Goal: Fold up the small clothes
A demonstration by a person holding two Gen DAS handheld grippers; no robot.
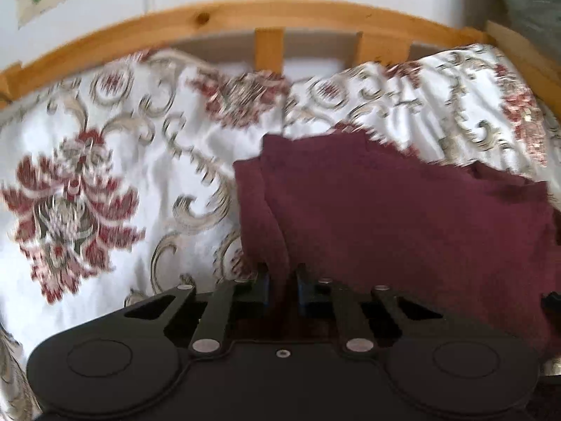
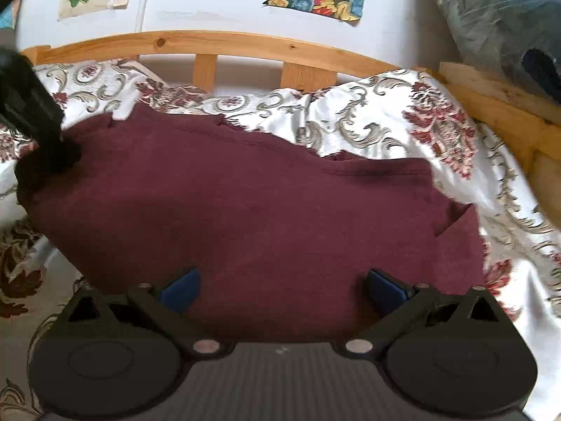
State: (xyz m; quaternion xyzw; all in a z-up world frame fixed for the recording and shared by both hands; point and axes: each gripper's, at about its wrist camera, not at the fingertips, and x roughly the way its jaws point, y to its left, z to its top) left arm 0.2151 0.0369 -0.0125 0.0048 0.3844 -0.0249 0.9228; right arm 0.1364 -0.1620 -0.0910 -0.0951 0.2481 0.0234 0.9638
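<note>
Pinching the maroon garment [image 1: 403, 210] at nine o'clock with our left hand-held gripper [image 1: 282, 286], our right hand-held gripper [image 2: 282, 289] gapes wide over the bedspread [image 2: 385, 122].

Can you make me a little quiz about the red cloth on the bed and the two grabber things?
1. True or false: the left gripper has its fingers pinched on a fold of the maroon garment.
2. What is between the right gripper's blue fingers? A) a sock B) only the garment lying below them, not pinched C) a pillow
3. Fill in: the garment lies on a flowered ______, with a wooden bed frame behind it.

Key:
1. True; the cloth rises up between the closed fingers.
2. B; the fingers stand wide apart.
3. Bedspread.
</note>
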